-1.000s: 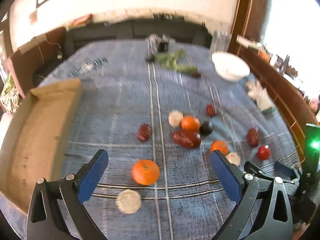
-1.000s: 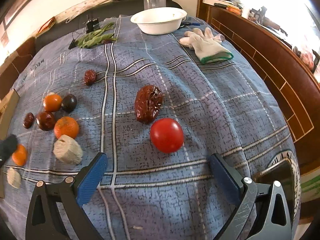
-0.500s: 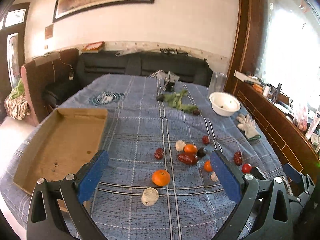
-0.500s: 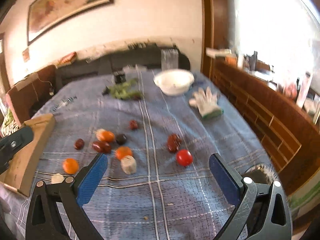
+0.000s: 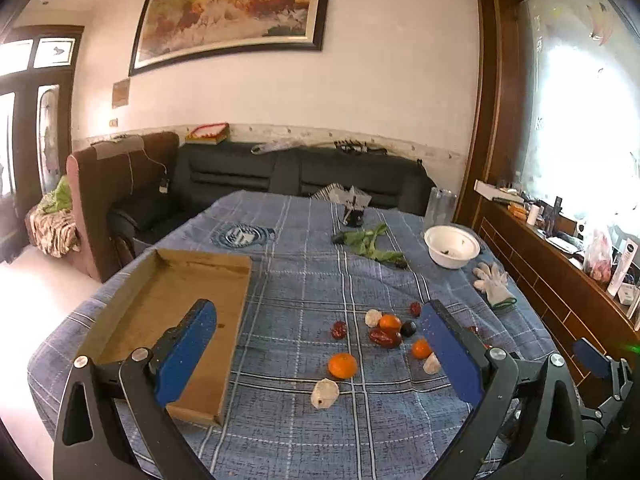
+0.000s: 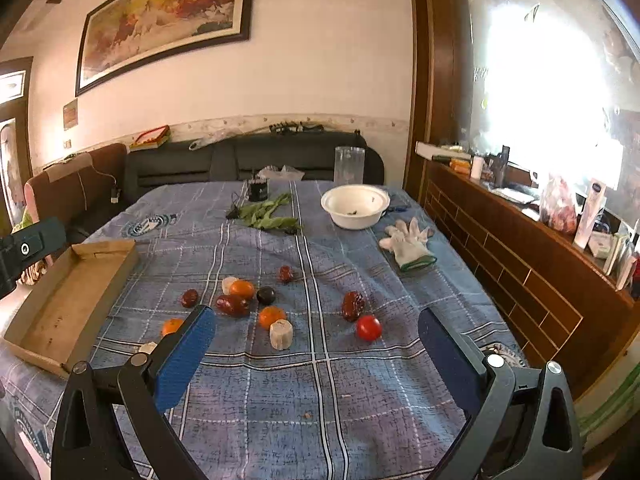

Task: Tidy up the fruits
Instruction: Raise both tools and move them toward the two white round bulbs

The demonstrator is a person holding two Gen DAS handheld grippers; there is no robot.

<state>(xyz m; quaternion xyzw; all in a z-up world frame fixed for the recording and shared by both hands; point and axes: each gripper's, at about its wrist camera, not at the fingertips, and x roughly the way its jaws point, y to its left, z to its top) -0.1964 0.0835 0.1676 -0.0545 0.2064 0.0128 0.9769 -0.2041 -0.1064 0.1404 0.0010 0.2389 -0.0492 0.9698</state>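
Both hand-held grippers, left (image 5: 320, 352) and right (image 6: 316, 354), have pulled back from the fruits (image 6: 272, 316), jaws open, empty

The left gripper (image 5: 320, 350) is held level with its blue-padded fingers (image 5: 186, 350) spread wide and nothing between them. The right gripper (image 6: 316, 354) is spread just as wide and empty, seemingly raised, though height is hard to judge.
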